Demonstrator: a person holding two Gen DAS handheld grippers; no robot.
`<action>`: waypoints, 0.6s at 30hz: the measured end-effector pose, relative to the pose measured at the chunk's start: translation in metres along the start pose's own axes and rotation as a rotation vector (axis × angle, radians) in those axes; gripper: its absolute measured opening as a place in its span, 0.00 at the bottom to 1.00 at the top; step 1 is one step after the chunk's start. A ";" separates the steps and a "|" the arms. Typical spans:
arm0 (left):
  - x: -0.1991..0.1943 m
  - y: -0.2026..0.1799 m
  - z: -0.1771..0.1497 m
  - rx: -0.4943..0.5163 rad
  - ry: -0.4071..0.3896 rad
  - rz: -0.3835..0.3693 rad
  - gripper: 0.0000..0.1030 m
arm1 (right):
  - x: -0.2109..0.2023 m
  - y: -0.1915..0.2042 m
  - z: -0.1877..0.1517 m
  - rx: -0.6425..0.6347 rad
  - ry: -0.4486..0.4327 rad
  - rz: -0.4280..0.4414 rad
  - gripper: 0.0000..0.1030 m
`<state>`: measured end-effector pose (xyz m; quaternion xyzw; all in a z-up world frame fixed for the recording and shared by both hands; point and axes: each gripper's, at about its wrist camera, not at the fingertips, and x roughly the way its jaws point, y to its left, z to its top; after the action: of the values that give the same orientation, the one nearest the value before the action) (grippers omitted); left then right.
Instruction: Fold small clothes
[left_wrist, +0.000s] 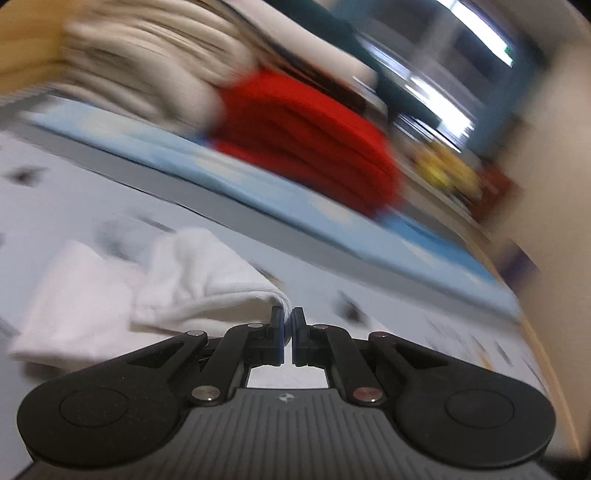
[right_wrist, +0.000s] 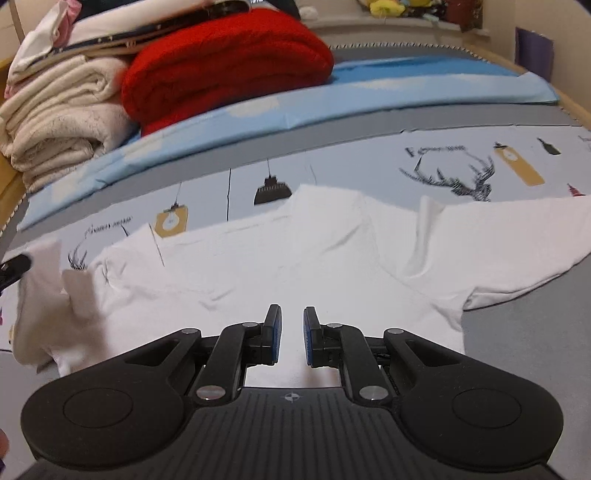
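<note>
A small white shirt (right_wrist: 295, 251) lies spread on the patterned bed sheet (right_wrist: 461, 162), one sleeve out to the right. My left gripper (left_wrist: 288, 317) is shut on an edge of the white shirt (left_wrist: 192, 280) and holds that part lifted and folded over; the view is motion-blurred. The left gripper's tip (right_wrist: 14, 266) shows at the far left of the right wrist view, with the raised sleeve beside it. My right gripper (right_wrist: 292, 321) hovers over the shirt's lower middle, jaws slightly apart and empty.
A folded red blanket (right_wrist: 225, 55) and stacked cream towels (right_wrist: 55, 122) sit at the back on a light blue cloth (right_wrist: 332, 96). A wooden bed edge (right_wrist: 576, 107) runs along the right. Yellow toys (right_wrist: 384, 7) lie far back.
</note>
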<state>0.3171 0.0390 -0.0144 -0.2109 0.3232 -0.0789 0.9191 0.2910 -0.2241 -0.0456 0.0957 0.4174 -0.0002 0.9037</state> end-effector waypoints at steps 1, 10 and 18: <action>0.013 -0.009 -0.005 0.018 0.099 -0.097 0.11 | 0.004 0.001 0.001 -0.006 0.008 -0.002 0.12; 0.021 0.042 0.000 -0.096 0.090 0.137 0.27 | 0.030 0.007 0.012 0.023 0.048 0.010 0.13; 0.022 0.107 0.009 -0.308 0.102 0.389 0.30 | 0.050 0.012 0.012 0.045 0.081 0.039 0.28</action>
<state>0.3410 0.1321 -0.0674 -0.2781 0.4121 0.1393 0.8564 0.3340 -0.2102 -0.0738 0.1242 0.4516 0.0119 0.8835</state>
